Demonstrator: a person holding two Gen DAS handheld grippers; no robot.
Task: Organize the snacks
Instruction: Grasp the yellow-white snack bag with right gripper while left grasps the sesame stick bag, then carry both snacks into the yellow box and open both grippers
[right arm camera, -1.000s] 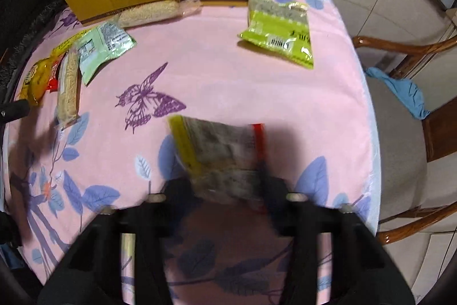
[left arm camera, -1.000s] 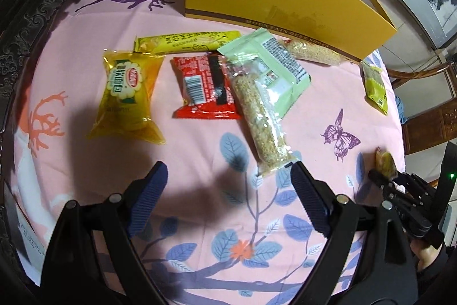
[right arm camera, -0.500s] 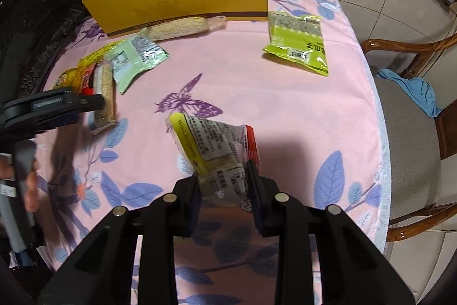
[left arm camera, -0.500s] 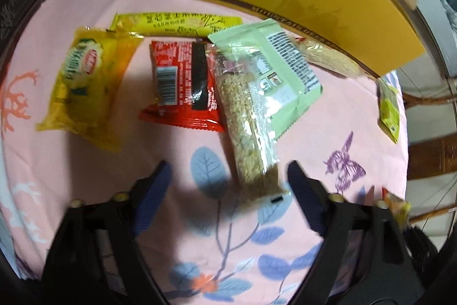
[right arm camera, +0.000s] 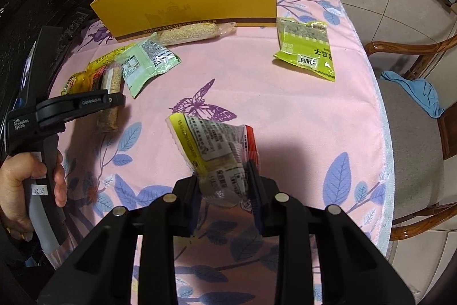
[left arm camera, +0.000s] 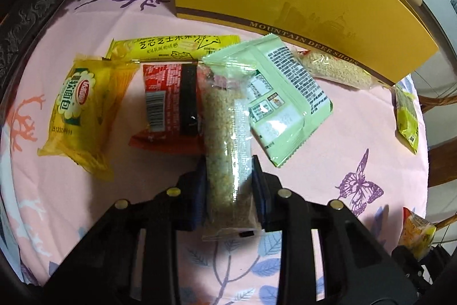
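Your left gripper (left arm camera: 228,185) is closing around the near end of the long clear-wrapped grain bar (left arm camera: 225,145), which lies flat on the pink cloth (left arm camera: 328,162) at 12 o'clock from the jaws, overlapping the red packet (left arm camera: 168,107) and the pale green packet (left arm camera: 285,102); taking its free end likely lets you slide it off them. Your right gripper (right arm camera: 225,185) is clenched on a crinkly foil pack (right arm camera: 211,145), lifted clear of the cloth. The stiff yellow box (right arm camera: 200,5) stands at 12 o'clock, probably the destination.
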